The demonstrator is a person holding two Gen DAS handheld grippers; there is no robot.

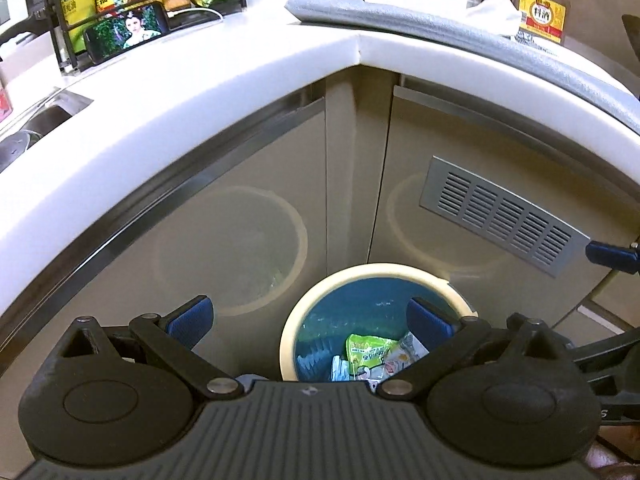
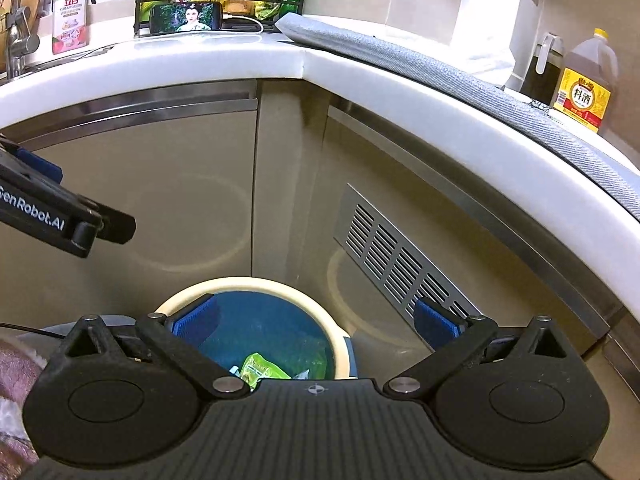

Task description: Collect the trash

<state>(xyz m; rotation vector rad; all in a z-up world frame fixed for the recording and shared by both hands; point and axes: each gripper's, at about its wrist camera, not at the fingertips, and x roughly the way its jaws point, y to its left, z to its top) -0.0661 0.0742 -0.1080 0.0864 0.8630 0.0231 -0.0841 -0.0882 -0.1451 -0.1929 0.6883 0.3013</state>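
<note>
Both grippers — left gripper (image 1: 310,318) and right gripper (image 2: 316,320) — gape wide, holding nothing. Bin (image 1: 384,272) sits lower centre, green wrapper (image 1: 366,350) inside.

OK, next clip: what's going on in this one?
A person holds two grippers above a bin standing on the floor in the corner of the kitchen cabinets. The left gripper and the right gripper are both open and hold nothing. The bin has a blue liner, and a green packet and other wrappers already lie in it. A phone plays a video on the counter above.
</note>
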